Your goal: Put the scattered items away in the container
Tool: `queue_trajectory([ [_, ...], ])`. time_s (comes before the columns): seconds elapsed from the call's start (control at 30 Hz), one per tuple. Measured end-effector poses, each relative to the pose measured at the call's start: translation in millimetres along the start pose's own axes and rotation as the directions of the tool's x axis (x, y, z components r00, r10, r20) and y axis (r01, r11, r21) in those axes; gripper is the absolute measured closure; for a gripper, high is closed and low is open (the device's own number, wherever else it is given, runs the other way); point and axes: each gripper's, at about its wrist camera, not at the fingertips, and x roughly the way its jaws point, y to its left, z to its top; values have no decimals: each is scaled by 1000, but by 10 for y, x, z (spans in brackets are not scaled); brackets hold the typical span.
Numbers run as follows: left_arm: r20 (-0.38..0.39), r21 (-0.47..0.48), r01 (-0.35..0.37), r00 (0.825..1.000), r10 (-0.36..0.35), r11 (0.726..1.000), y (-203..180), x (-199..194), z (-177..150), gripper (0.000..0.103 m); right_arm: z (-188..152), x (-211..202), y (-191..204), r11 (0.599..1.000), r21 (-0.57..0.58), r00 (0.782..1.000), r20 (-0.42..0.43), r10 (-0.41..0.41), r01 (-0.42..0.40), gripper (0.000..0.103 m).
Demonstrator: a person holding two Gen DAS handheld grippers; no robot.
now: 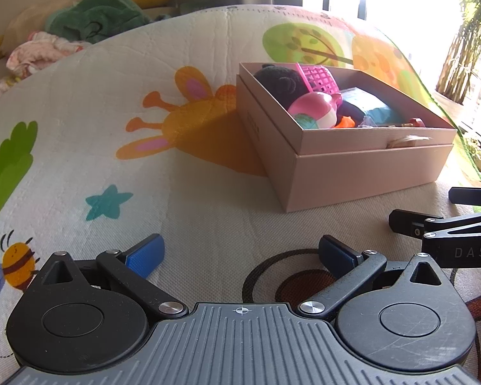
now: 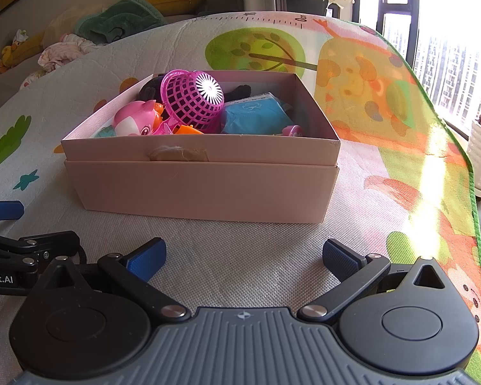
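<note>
In the left wrist view, the left gripper (image 1: 240, 253) hangs low over the play mat (image 1: 80, 102), and its blue fingers (image 1: 146, 254) are spread wide with nothing between them. The pink box (image 1: 362, 173) stands on the mat ahead and to the right, sitting inside its own lid, and it is full of toys: a black plush toy (image 1: 280, 81), a pink mesh basket (image 1: 320, 78), a pink round toy (image 1: 314, 109) and a blue packet (image 1: 376, 109). At the right edge the right gripper (image 1: 433, 211) comes into the picture, near the box, also with its fingers apart. No loose toy lies on the part of the mat that is visible here. In the right wrist view, the right gripper (image 2: 244, 255) points straight at the long side of the box (image 2: 205, 189), and its fingers (image 2: 338, 256) are spread wide and hold nothing. Inside the box the mesh basket (image 2: 192, 101) lies tipped on its side on top of the other things, with the pink round toy (image 2: 134, 122) to its left and the blue packet (image 2: 256, 117) to its right. One blue finger of the left gripper (image 2: 3, 210) shows at the left edge, beside the box
</note>
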Motion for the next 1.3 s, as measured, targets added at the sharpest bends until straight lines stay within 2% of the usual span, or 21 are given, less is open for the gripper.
queue_trajectory([
  [1.3,-11,5,1,1000,-1,1000,-3,6,18,0,-2,0,2,1000,0,1000,0,0,0,0],
])
